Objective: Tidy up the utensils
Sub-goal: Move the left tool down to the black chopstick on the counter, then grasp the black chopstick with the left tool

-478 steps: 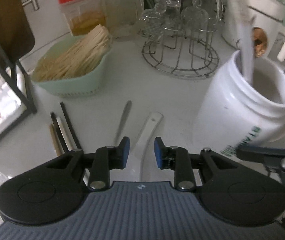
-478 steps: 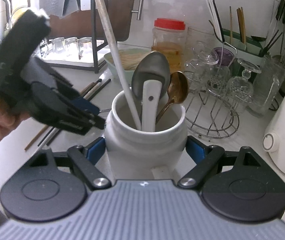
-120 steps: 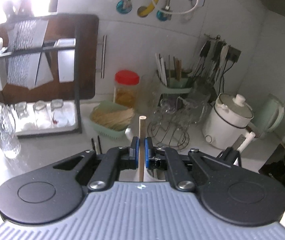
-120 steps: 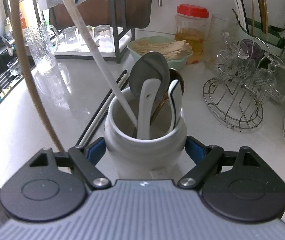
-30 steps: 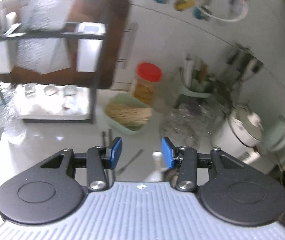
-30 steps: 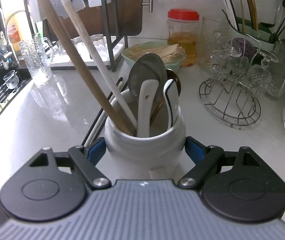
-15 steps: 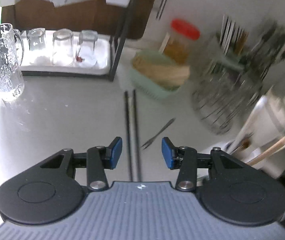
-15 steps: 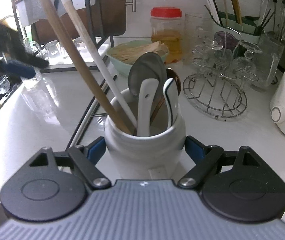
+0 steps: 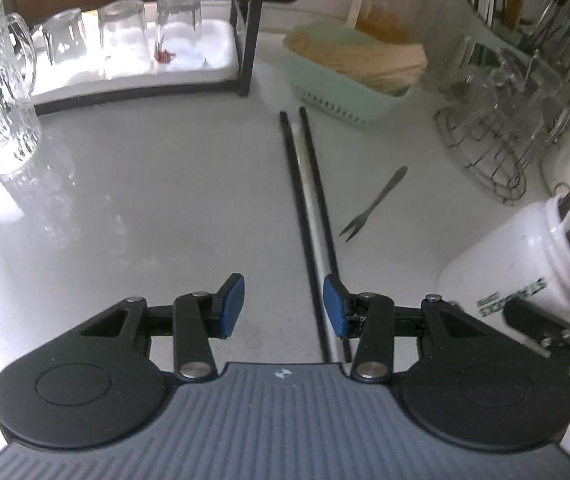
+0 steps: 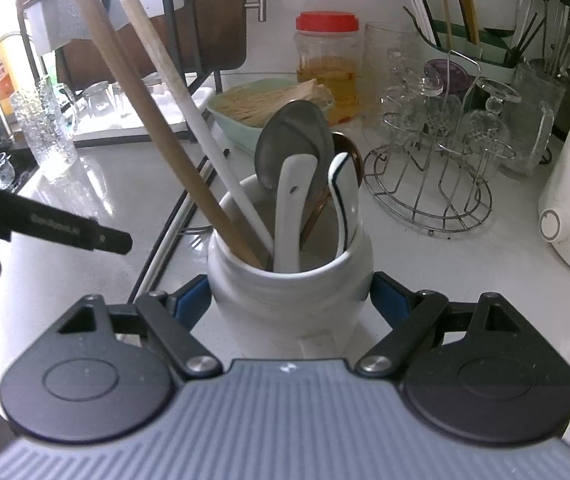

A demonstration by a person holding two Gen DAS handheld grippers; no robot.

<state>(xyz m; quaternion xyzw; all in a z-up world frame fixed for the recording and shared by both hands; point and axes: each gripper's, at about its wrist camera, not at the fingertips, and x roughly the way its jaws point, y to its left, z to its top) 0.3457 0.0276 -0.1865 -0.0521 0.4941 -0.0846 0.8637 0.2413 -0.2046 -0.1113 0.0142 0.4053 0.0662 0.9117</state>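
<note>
Hovering low over the white counter (image 9: 133, 200), left gripper (image 9: 284, 306) spread wide and empty, blue pads straddling the near ends of the chopsticks (image 9: 311, 216) — two black, one white between, running toward 12 o'clock. Lying loose at about 1 o'clock, a small fork (image 9: 373, 204), tines pointing back toward the camera. Clamping the white jar (image 10: 291, 280) on both flanks, right gripper (image 10: 291, 304), steadying it at the left view's 3 o'clock; already standing inside, a wooden stick (image 10: 157, 120), a white stick, a steel spoon (image 10: 295, 144) and ceramic spoons.

Risking a poor pick: three thin sticks lying side by side, so closing may be catching only one or scattering them; also crowding in the jar, possibly tipping it during insertion.

Showing green lettering on the jar's side, seemingly "STARBUCKS" — only partly legible. Bearing small print too, the left gripper's arm in the right view, too blurred for reading.
</note>
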